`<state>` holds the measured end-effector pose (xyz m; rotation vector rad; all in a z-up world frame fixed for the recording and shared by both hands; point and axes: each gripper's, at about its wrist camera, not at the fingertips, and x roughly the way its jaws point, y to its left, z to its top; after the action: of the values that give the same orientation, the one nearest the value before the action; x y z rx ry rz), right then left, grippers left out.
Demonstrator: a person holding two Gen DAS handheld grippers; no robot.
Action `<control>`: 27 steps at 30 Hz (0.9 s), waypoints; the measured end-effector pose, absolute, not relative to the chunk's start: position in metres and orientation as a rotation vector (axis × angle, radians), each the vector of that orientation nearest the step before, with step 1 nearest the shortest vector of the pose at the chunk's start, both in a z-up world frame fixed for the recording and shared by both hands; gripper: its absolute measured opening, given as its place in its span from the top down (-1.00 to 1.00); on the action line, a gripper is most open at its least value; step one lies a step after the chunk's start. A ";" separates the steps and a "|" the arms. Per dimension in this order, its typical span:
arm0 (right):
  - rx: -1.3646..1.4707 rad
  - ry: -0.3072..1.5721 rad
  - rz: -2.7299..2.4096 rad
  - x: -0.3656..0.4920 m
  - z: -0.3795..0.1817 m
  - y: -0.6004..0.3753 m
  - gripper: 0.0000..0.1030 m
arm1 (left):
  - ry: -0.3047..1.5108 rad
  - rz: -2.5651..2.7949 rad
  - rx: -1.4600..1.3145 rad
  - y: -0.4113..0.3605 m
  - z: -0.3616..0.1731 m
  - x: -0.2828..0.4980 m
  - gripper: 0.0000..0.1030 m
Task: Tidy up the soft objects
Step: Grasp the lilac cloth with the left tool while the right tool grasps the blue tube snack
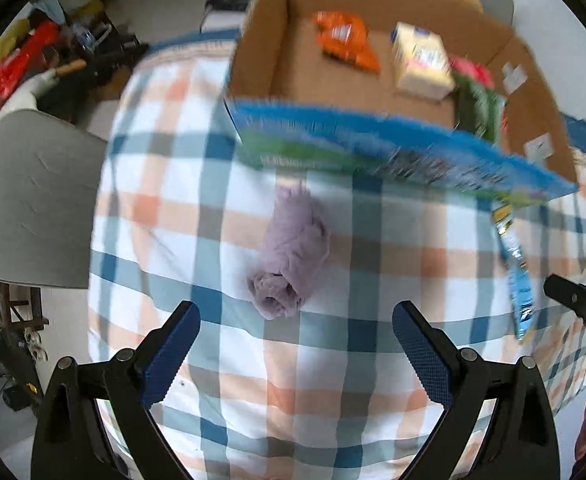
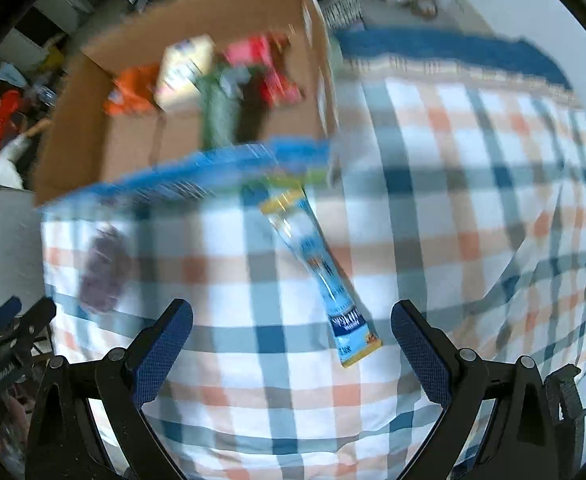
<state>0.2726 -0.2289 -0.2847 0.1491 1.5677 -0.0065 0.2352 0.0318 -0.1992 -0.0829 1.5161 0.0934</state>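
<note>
A rolled lilac towel [image 1: 291, 252] lies on the checked tablecloth [image 1: 333, 360], just ahead of my left gripper [image 1: 296, 320], which is open and holds nothing. A long blue snack pouch [image 2: 321, 272] lies on the cloth in front of my right gripper [image 2: 291, 318], also open and empty; the same pouch [image 1: 515, 268] shows at the right of the left wrist view. Behind both stands an open cardboard box [image 1: 261, 32] holding an orange packet [image 1: 345, 40], a pale yellow pack [image 1: 423, 60] and a red and green item [image 1: 477, 96]. The towel [image 2: 103, 268] appears blurred at the left of the right wrist view.
A grey chair seat [image 1: 33, 200] stands left of the table. Clutter with a red package [image 1: 21, 64] lies on the floor beyond. The other gripper's tip [image 1: 573, 300] pokes in at the right edge. The box [image 2: 93, 140] has a blue printed front flap [image 2: 197, 176].
</note>
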 end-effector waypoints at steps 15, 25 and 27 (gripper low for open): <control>0.218 1.743 -0.123 0.288 -0.401 -0.243 0.18 | 1.669 0.049 0.018 0.021 -0.282 0.272 -0.39; 0.212 1.813 -0.061 0.263 -0.399 -0.222 0.63 | 1.711 0.018 -0.122 0.016 -0.285 0.246 0.34; 0.206 1.818 -0.042 0.258 -0.398 -0.216 0.65 | 1.709 0.017 -0.142 0.015 -0.282 0.240 0.37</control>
<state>0.2582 -0.2163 -0.3983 0.2055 1.8181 -0.0416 0.2398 0.0146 -0.2824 -0.1424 1.7094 0.0171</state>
